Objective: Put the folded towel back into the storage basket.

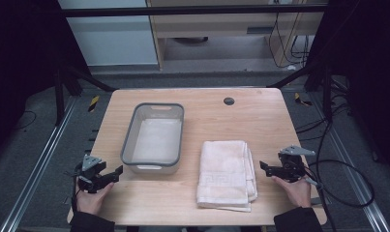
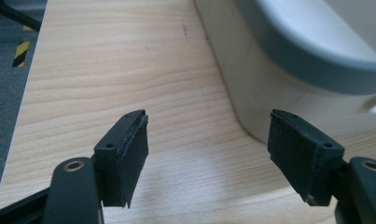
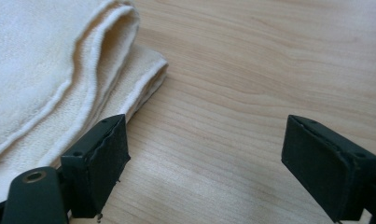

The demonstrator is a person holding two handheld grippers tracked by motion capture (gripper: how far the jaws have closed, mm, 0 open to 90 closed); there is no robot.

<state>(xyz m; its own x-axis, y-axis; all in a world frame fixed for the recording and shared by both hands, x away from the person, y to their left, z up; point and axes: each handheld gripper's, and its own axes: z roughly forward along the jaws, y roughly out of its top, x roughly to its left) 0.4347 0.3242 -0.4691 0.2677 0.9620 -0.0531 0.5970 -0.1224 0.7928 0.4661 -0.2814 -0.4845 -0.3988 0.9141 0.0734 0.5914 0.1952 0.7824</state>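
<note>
A folded cream towel [image 1: 226, 174] lies on the wooden table [image 1: 260, 116], right of centre near the front. A grey-rimmed translucent tub [image 1: 154, 137] stands left of it, empty. My left gripper [image 1: 119, 171] rests at the front left corner, jaws open, pointing at the tub's near wall [image 2: 279, 93] with nothing between them. My right gripper [image 1: 263, 166] sits just right of the towel, jaws open over bare wood; the towel's folded edge [image 3: 83, 88] lies beside its left jaw.
A small black round cap [image 1: 229, 101] sits in the tabletop at the back. Cables [image 1: 347, 169] trail off the table's right side onto the floor. Metal rails [image 1: 42, 159] run along both sides of the table.
</note>
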